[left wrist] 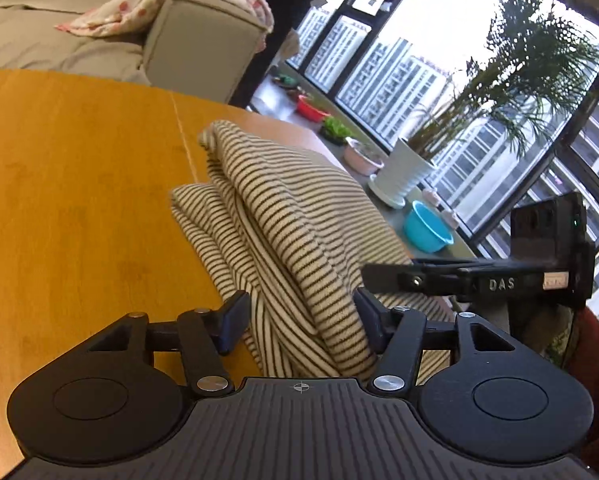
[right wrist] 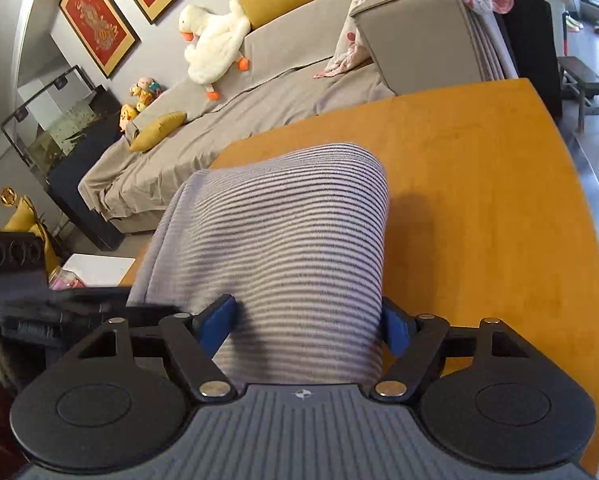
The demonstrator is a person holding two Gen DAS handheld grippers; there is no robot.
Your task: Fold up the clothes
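Left claw (left wrist: 301, 320) astride a raised ridge of the striped garment (left wrist: 283, 216), one pad against the cloth, the other just at its edge; impossible to tell whether truly pinching. Right claw (right wrist: 307, 320) clamped on a thick, rounded roll of the same garment, both blue pads sunk into its sides. Beyond the claws, garment partly lifted, partly lying in loose pleats on the orange wooden surface (left wrist: 79, 200), close to its window-side edge. Judged mid-fold, a doubled layer up in the air.

To do it well:
- Confirm a firm bite on the left before going further.
- Keep both claws level and far enough apart to hold the edge taut.
- Lay the lifted layer square over the pleats rather than dropping it in a heap.
- Keep cloth from sliding off the surface's edge.
- Let go only once flat.

Farther back, grey sofa (right wrist: 299, 92) with a spotted blanket (left wrist: 171, 4) over its arm, and a white plant pot (left wrist: 403, 168) by the window.
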